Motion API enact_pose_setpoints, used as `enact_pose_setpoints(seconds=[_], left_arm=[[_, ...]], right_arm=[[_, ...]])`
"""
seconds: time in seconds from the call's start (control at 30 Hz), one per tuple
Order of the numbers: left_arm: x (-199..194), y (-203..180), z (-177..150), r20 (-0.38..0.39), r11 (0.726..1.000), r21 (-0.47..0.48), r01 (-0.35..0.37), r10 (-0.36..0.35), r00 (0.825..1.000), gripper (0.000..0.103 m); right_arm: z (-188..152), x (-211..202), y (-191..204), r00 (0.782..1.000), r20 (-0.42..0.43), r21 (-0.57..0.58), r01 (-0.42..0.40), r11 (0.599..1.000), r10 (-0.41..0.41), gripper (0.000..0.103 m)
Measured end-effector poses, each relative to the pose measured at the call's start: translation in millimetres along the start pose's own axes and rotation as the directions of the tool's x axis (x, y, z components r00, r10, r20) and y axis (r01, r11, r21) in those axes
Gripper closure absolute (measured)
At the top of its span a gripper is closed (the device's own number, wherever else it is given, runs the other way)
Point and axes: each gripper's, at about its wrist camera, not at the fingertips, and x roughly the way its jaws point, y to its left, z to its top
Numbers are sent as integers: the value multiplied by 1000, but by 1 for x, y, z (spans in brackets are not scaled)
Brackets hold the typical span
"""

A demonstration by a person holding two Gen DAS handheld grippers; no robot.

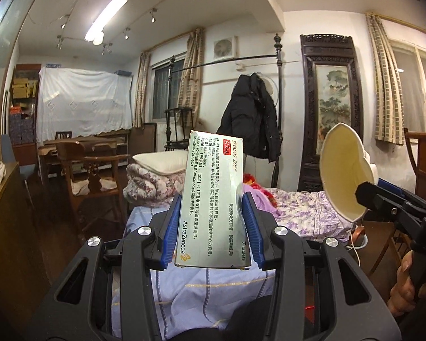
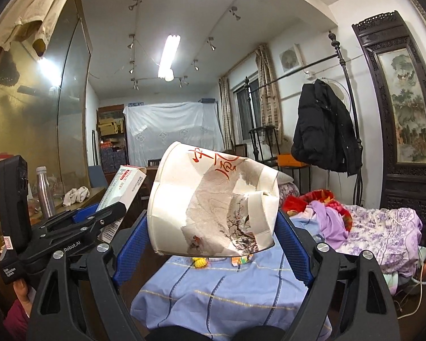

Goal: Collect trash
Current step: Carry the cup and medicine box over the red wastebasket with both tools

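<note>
My left gripper is shut on a silver AstraZeneca medicine box and holds it upright in the air over a blue cloth. My right gripper is shut on a crumpled white paper cup with red writing, tilted on its side. In the left wrist view the cup shows at right with its open mouth facing me, in the right gripper. In the right wrist view the medicine box shows at left in the left gripper. Small yellow and orange wrappers lie on the cloth below the cup.
A blue-striped cloth covers the surface below both grippers. A bed with purple floral bedding is at right. A black jacket hangs on a bed post. A wooden chair and cabinet stand at left. A metal bottle stands there too.
</note>
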Motion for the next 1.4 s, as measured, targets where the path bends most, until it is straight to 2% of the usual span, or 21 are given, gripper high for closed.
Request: enact_pose_setpoints(seconds=[0.17,0.27,0.5,0.87,1.0,1.07,1.17,1.27,1.4], left_arm=[[13,9,-7,-45,1000,-29,-8,6,999,60],[19,5,-11,-55,1000,-16,-26,25,998,60],[39,-2,-25,-118,1000,-3,-17,17,993,60],[81,-16,-62,-248,1000,20,8,-3,969,60],[95,-16,-73,-293,1000,3,28,-26,956,60],[106,-14,-79,-326,998,-29,58,-64,943,60],[120,-18,-87,-362,997,-38,74,-83,929,60],[126,-27,-95,-386,995,-27,98,-100,917,60],[135,-47,-102,-421,990,8,139,-122,899,60]], right_arm=[[-5,10,-4,999,-39,6,24,1000,-23,18],[-9,16,-10,998,-56,20,33,999,-32,18],[-23,28,-30,993,-102,54,60,997,-54,18],[-50,49,-82,976,-192,142,129,981,-101,18],[-65,59,-105,961,-241,165,175,971,-133,18],[-72,63,-118,953,-266,188,195,963,-142,18],[-86,67,-142,936,-317,232,236,944,-156,18],[-102,66,-161,912,-361,228,288,930,-194,18],[-128,62,-194,871,-435,230,354,907,-229,18]])
